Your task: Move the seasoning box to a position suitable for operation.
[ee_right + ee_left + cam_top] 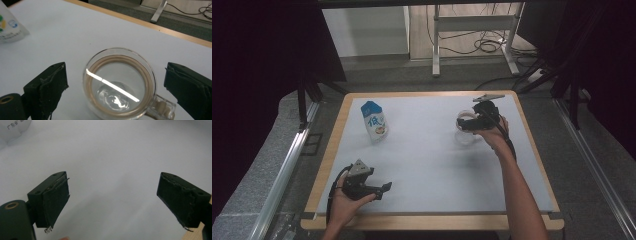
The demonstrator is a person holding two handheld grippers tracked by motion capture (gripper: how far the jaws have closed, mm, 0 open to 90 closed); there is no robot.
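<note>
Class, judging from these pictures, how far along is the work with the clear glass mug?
Done: nothing yet; the clear glass mug stands upright on the white table. In hand: the right gripper is open, jaws either side of the mug, not closed on it. Left: gripping and moving it. The left gripper is open, and the white milk carton stands untouched.

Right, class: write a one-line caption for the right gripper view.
Open hand-held gripper poised around a clear glass mug.
</note>
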